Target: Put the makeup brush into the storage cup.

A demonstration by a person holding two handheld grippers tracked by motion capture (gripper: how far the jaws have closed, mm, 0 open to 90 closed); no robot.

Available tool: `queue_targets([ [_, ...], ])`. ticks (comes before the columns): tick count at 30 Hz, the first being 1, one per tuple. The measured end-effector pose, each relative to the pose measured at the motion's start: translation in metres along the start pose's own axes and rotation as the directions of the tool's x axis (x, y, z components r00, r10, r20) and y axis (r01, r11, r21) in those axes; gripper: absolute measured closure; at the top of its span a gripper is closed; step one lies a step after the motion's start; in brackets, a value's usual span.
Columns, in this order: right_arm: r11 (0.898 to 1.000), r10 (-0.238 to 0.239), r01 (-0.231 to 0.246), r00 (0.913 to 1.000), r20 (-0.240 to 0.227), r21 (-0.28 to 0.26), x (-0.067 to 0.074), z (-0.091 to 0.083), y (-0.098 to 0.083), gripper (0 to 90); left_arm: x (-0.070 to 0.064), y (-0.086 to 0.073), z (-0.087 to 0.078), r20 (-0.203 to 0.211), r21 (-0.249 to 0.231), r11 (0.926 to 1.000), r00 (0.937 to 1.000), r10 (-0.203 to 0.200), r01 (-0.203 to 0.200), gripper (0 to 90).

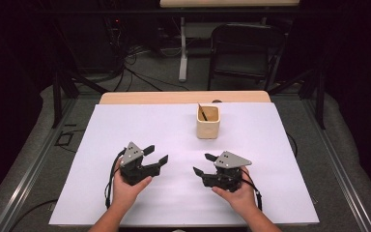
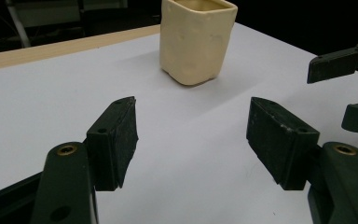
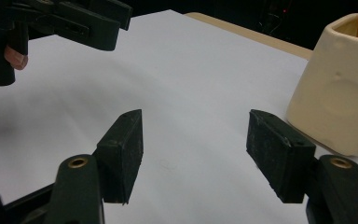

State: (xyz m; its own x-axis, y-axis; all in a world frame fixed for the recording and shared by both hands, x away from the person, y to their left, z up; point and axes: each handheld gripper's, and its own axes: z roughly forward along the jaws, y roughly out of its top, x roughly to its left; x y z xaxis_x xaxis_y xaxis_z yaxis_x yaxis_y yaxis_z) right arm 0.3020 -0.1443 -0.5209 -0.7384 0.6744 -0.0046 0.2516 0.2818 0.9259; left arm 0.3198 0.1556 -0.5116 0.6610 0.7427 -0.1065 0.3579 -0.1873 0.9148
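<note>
The cup (image 1: 207,122) stands at the table's far middle, a pen (image 1: 203,113) inside. Both grippers, left (image 1: 155,154) and right (image 1: 204,164), are released, empty. The cup looks stiff, smooth (maybe slippery); grasp across its walls.

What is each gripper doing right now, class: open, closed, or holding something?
Left gripper: jaws open, holding nothing, over the white table sheet.
Right gripper: jaws open, holding nothing, short of the cream square ceramic cup.

Overhead light brightens the white table (image 1: 174,145); surroundings fall dark, shadows soft, close jaws slightly blurred, no glare.
</note>
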Motion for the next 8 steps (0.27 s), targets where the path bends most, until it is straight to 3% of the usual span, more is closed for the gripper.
queue_targets([
  [8, 1.0, -0.005, 0.005, 1.0, -0.001, 0.001, 0.0002, -0.0002, 0.0, 36.0, 0.0004, 0.0001, 0.0, -0.002, -0.005, 1.0, 1.0, -0.005, 0.005, 33.7],
])
